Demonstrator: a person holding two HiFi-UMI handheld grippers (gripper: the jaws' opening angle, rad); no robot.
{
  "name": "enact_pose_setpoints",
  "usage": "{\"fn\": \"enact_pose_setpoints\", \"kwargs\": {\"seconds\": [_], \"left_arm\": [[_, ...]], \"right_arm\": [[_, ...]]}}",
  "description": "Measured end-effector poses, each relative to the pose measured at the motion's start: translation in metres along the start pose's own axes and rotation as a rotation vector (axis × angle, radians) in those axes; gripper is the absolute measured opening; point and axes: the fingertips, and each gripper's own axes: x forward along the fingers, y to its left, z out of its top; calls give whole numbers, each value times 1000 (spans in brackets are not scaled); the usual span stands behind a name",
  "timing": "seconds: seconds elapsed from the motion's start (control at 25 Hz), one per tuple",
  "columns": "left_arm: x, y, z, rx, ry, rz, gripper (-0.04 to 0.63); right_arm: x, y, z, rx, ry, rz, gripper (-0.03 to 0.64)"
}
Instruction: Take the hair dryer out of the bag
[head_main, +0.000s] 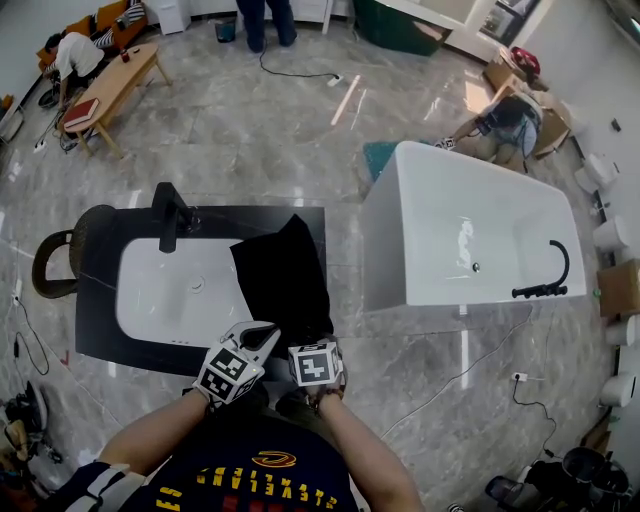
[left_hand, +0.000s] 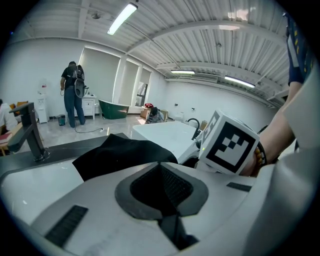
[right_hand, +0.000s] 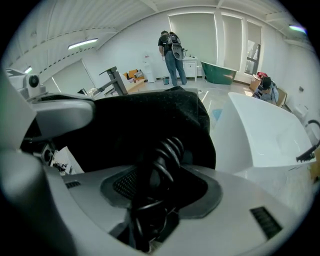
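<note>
Hair dryer: we are seeing only a dark part of it wound with black coiled cord (right_hand: 170, 147), and it is sticking out of the near end of the black bag (head_main: 285, 280). The rest is hidden inside the bag.

1. The right claw (right_hand: 167, 172) is pointing steeply down, and its jaws are clamping on the cord-wound part.
2. The left claw (head_main: 266, 331) is sitting just beside the right one at the bag's near edge. Its jaws are closed together with nothing between them. We cannot tell whether it is touching the bag.
3. The bag is lying on the dark surface (head_main: 100, 240), draping over the right side of the white sink (head_main: 170, 290), near the black faucet (head_main: 170, 215).
4. A white bathtub (head_main: 470, 230) is standing on the floor to the right.
</note>
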Motion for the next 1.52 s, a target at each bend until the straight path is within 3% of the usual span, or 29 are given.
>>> {"fn": "enact_pose_setpoints", "kwargs": {"seconds": [0.52,1.16,1.4,1.52], "left_arm": [[9,-11,-9,28,32,-22,14],[30,-20,-32,49,107,-48,14],[36,-32,-46,98,158,-82,18],[38,-45,-53,148,182,-122,68]], "right_arm": [[-49,11,-59,-22,19,29,221],[-139,-6,-130,110,-23,28,219],[-166,-20,-111,168,-117,4,219],[-161,-24,-86,161,-155,10,219]]}}
